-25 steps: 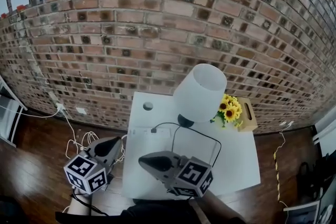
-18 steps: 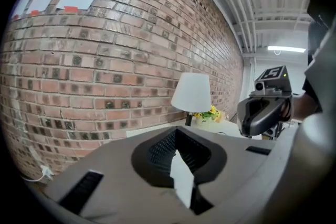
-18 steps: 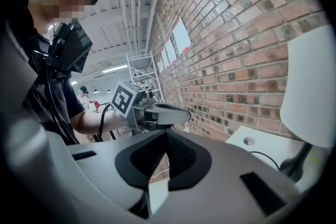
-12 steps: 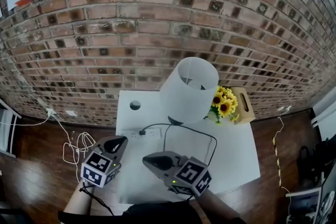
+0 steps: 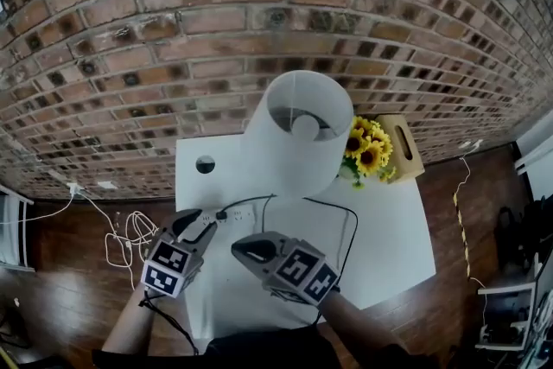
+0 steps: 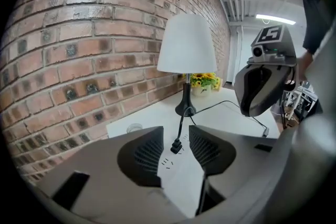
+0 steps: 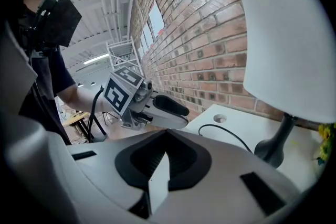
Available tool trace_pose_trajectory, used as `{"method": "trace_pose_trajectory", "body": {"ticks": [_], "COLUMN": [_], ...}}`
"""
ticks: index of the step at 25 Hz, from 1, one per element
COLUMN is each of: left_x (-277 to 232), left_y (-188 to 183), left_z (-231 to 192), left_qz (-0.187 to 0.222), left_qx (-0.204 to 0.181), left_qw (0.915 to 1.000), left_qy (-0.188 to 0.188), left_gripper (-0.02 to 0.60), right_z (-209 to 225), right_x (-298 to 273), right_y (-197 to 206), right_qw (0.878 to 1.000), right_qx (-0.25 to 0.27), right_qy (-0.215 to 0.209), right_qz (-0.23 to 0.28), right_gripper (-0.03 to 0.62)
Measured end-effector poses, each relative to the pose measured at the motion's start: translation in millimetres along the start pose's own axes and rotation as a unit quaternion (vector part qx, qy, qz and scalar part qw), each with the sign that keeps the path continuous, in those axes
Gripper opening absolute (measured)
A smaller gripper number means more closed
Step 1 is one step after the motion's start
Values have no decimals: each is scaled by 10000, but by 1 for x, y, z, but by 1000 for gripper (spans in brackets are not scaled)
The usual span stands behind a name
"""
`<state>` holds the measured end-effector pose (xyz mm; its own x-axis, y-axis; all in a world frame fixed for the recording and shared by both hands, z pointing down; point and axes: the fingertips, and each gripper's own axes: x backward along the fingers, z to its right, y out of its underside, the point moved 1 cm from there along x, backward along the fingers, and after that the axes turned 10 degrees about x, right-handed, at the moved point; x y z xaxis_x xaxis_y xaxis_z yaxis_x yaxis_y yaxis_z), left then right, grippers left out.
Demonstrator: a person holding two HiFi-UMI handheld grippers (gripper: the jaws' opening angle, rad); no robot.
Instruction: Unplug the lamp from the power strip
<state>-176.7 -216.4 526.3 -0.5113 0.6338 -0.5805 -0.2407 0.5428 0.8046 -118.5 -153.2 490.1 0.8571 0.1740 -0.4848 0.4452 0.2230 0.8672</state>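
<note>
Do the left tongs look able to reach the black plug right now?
Probably yes: the left tongs have just been opening, nothing between them yet, and the plug sits unobstructed just ahead.

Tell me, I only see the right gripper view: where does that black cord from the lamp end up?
Observer: In a black plug, seated in a white power strip on the table.
Operator: Is anything grabbing it?
Observer: No. The left tongs have just been opening; nothing is between them, and the plug sits just ahead.
Operator: Anything beyond the table?
Observer: Yes, white cables lie on the floor to its left.
</note>
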Motion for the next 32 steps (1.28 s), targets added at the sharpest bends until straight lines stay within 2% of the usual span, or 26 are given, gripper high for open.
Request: {"method": "trace_pose_trajectory", "body": {"ticks": [5, 10, 14, 20, 25, 32], "left_x": [-23, -48, -62, -73, -77, -78], "left_y": [14, 29, 36, 38, 44, 45], "left_z": [0, 3, 3, 1, 1, 1], "left_qz": [-347, -700, -925, -989, -1031, -1023], "left_qx": [2, -193, -245, -329, -309, -222], "left_qw": [9993, 9971, 9952, 9944, 9939, 9939], "left_qy": [169, 219, 221, 174, 253, 357], "left_gripper": [173, 173, 173, 173, 110, 107], "right_z": [22, 32, 48, 66, 74, 77], "right_x": [-11, -31, -40, -55, -66, -78], "right_y": [19, 43, 60, 70, 78, 87], "right_qw": [9997, 9990, 9981, 9976, 9965, 9951], "right_qx": [-38, 49, -79, -151, -163, -139], "right_qy": [98, 32, 228, 292, 285, 260], "right_qz": [-213, -447, -572, -614, -775, -948], "right_gripper": [6, 6, 6, 6, 6, 6]}}
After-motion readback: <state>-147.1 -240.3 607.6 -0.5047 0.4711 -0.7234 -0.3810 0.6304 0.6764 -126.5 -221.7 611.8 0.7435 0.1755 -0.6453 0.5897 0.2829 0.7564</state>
